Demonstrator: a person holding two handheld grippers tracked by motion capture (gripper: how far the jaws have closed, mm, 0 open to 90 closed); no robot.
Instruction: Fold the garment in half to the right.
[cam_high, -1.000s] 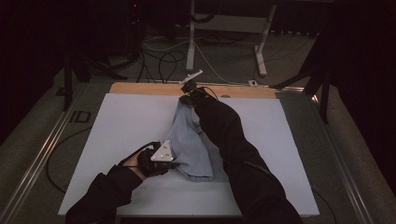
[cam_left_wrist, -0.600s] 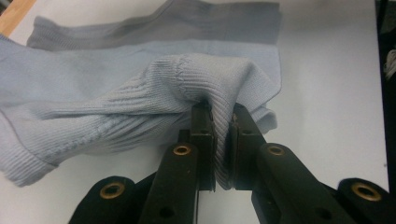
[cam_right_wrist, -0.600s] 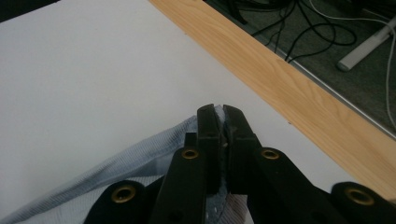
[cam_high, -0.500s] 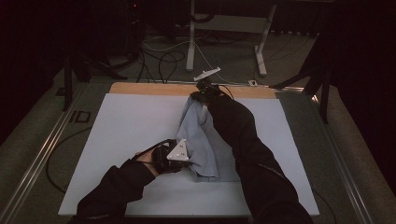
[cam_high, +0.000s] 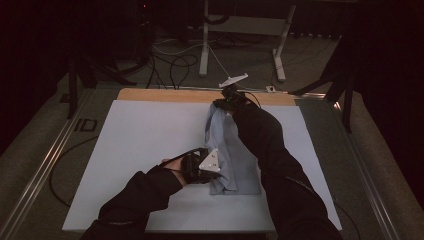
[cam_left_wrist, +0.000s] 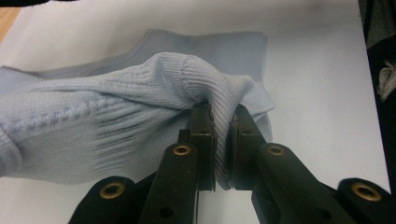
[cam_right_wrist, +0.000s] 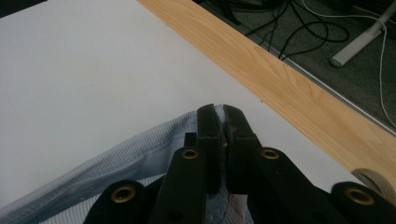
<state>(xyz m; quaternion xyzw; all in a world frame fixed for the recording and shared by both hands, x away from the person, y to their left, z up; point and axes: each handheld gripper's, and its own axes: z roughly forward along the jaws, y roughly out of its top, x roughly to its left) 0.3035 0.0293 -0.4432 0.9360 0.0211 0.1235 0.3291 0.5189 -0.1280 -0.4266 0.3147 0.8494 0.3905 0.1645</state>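
Both your hand-held grippers, left and right, are clamped on the light-blue knit garment on the table.

Dim room, cables across grey floor

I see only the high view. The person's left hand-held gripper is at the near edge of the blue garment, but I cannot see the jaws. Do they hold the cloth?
Observer: Yes. In the left gripper view the left hand-held gripper is shut on a bunched fold of the blue garment, pinched between both jaws.
Operator: What kind of cloth is it?
Observer: A ribbed knit; fine ribs run across the fold near the jaws.
Operator: And the far gripper, at the wooden strip?
Observer: The right hand-held gripper is shut on the garment's thin edge, above the white table surface, short of the wooden strip.
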